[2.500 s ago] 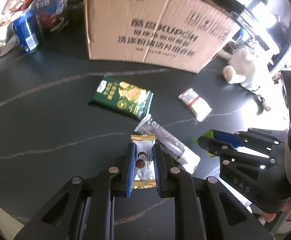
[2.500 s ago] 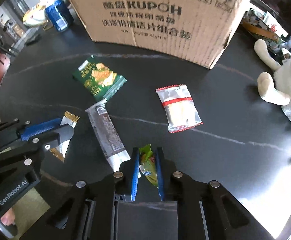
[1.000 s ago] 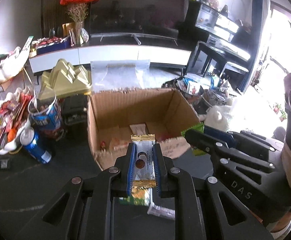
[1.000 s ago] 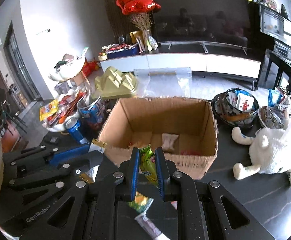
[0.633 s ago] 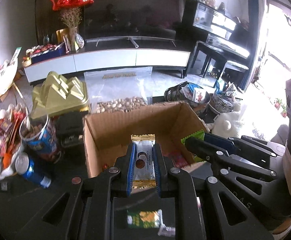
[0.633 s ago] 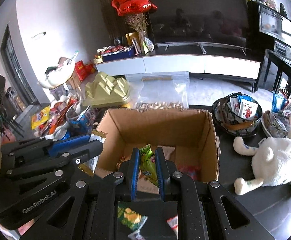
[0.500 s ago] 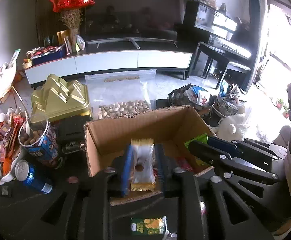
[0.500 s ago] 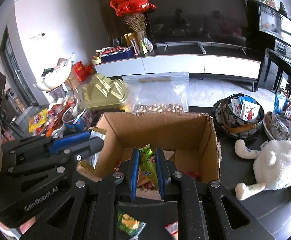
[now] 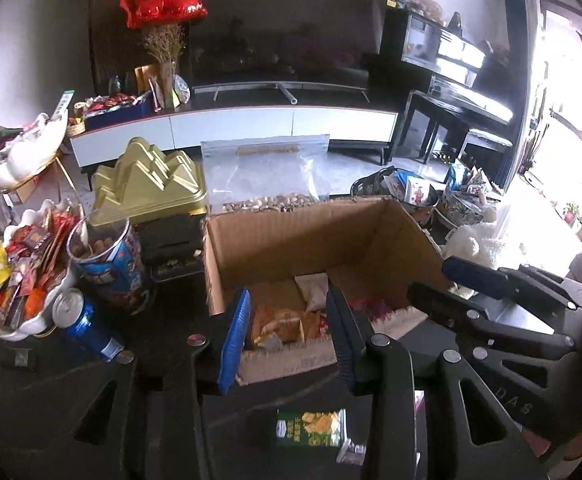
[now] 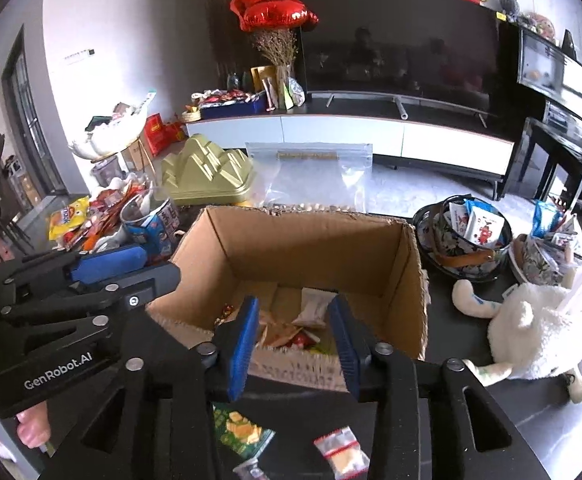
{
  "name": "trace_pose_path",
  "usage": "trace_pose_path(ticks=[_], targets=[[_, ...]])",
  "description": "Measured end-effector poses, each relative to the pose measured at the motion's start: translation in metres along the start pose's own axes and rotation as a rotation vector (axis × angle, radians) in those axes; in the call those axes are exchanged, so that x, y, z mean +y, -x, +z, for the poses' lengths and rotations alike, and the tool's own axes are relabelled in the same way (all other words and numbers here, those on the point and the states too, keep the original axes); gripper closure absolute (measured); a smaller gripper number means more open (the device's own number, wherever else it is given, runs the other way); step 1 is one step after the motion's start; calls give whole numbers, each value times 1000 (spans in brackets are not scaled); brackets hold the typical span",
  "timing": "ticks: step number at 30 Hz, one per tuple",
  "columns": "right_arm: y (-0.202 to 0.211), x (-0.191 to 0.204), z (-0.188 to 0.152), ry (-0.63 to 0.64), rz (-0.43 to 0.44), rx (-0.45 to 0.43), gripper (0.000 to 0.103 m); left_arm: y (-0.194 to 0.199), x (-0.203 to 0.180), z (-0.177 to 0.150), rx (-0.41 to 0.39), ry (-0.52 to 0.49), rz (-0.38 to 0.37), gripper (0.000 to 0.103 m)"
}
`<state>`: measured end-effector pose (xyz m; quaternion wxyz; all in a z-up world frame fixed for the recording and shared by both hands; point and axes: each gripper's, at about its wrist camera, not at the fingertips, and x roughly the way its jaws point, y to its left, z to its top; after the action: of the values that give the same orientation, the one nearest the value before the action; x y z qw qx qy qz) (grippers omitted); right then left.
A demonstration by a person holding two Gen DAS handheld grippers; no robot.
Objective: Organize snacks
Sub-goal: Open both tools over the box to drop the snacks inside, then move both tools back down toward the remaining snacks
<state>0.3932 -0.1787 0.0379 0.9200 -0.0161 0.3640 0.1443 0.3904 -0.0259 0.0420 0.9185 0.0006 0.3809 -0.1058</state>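
Hovering side by side over the near edge of the open cardboard box (image 9: pixel 315 240), both sets of tongs have just been opening, and their blue pads now stand apart with nothing between them. Through the gap of the left tongs (image 9: pixel 287 332) the box floor shows a loose heap of wrapped snacks (image 9: pixel 287 320), orange and pale packets lying tumbled together; which of them came from which hand cannot be told. The right tongs (image 10: pixel 293 338) frame much the same heap from the other side, with a white packet (image 10: pixel 315 308) lying against the inner fold of the box and red and yellow wrappers below it. In the left wrist view the right tongs reach in from the right edge, level with the box's near right corner; in the right wrist view the left tongs (image 10: pixel 131 268) come in from the left, and part of a hand (image 10: pixel 31 432) grips their handle. On the dark counter (image 10: pixel 511 408), nearer than the box, lie a green cracker packet (image 10: pixel 241 432) and a clear red-trimmed packet (image 10: pixel 343 452), well apart from each other. A white plush toy (image 10: pixel 531 332) lies to the right of the box, and a blue can (image 9: pixel 85 322) stands to its left.
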Motion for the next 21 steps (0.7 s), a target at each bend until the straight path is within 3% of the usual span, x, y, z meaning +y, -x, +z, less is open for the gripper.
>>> trace_pose_path(ticks=[8,21], targets=[[26,12,-29,21,14,40,59,26,-9,-34,4,-44,4,59],[33,22,-81,30,33,151,59,39,-18,-87,42,-74,-20,57]])
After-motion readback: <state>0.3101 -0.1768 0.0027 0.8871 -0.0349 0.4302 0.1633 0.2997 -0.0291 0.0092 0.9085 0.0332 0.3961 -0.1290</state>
